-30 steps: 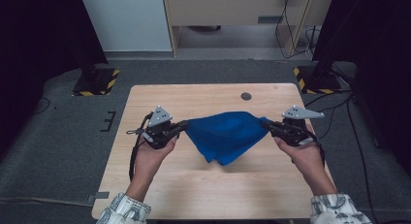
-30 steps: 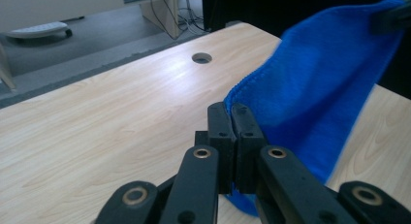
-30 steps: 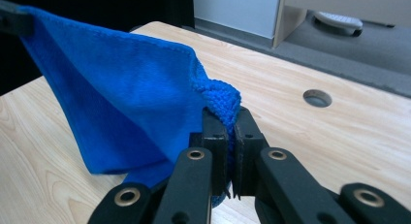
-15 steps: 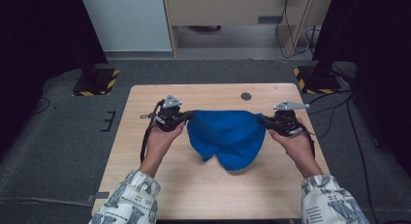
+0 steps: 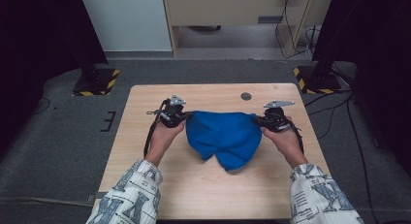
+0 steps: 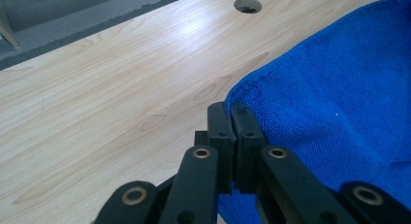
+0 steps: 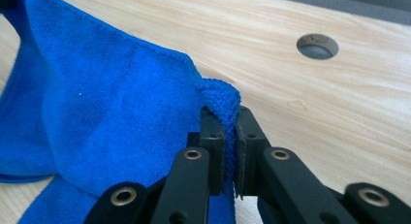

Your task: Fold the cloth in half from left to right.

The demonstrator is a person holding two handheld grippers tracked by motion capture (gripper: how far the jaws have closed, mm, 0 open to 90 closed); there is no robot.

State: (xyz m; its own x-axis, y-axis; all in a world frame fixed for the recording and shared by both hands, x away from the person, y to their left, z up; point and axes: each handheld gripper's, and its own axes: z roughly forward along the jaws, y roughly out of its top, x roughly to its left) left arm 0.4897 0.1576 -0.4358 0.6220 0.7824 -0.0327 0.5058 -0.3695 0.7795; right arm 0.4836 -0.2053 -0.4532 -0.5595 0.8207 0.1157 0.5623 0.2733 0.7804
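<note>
Right now a person holds a blue cloth (image 5: 224, 136) over a wooden counter (image 5: 194, 185), with one tool in each hand. The left tool (image 5: 185, 116) has its two black jaws pressed together on the left corner of the cloth. In the left gripper view, the left tool (image 6: 232, 110) pinches the hemmed edge of the cloth (image 6: 339, 103), and the cloth spreads out to the right of the jaws. The right tool (image 5: 257, 120) is clamped on the other corner. In the right gripper view, the right tool (image 7: 224, 112) has a small bunched tip of the cloth (image 7: 111, 103) poking up between its jaws, and the rest of the cloth falls away to the left.

From the high view, the top edge of the cloth runs between the two tools. The middle of it sags down toward the person and its lower part lies on the counter in soft folds, with a rounded bit at the bottom. The cloth is near the middle of the counter, a bit toward the far side.

A small round hole (image 5: 246, 96) is in the counter, just past the cloth and nearer the right tool. The person's left hand (image 5: 162, 139) and right hand (image 5: 286, 141) come in from the bottom, in patterned sleeves (image 5: 131, 197). A black cable (image 5: 148, 136) hangs from the left tool.
</note>
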